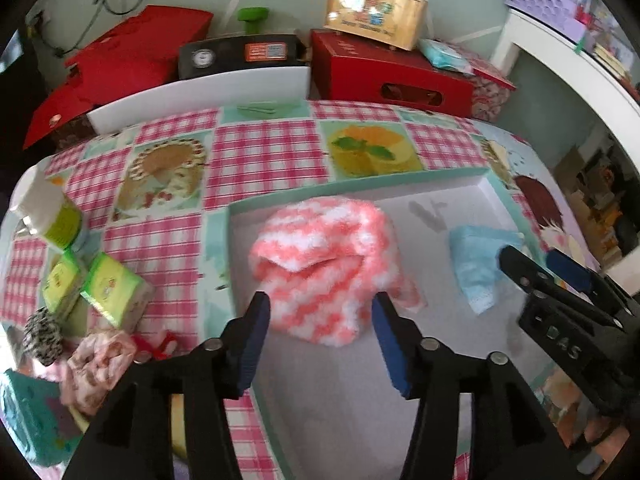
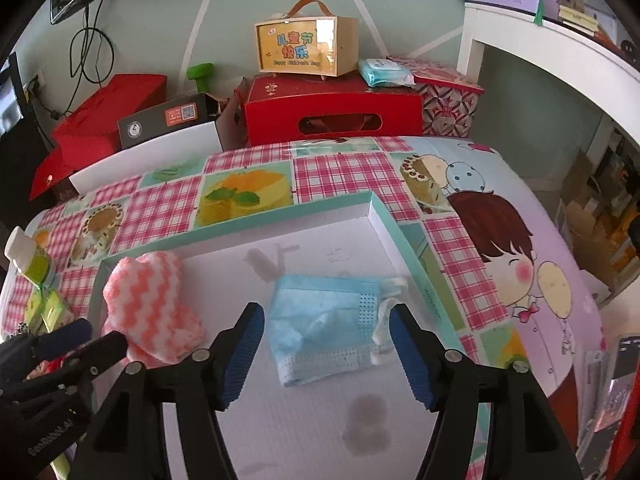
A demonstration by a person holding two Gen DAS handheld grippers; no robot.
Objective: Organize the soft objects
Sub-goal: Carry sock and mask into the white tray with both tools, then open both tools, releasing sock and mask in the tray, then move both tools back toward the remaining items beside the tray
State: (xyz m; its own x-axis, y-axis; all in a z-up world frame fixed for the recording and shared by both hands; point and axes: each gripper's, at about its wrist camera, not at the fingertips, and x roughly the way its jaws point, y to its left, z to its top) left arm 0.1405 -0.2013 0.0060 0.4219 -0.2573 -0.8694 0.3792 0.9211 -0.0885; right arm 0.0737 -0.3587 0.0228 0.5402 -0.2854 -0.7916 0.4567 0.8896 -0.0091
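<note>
A fluffy pink-and-white striped cloth lies in the shallow white tray with teal rim. My left gripper is open just in front of it, empty. A blue face mask lies in the same tray, and my right gripper is open around its near edge, empty. The mask also shows in the left wrist view, and the pink cloth in the right wrist view. More soft items, a pink patterned cloth and a black-and-white pom, lie left of the tray.
Green tissue packs and a white-capped bottle stand on the checked tablecloth at left. Red boxes, a black box and a yellow handled case line the back. A white shelf stands at right.
</note>
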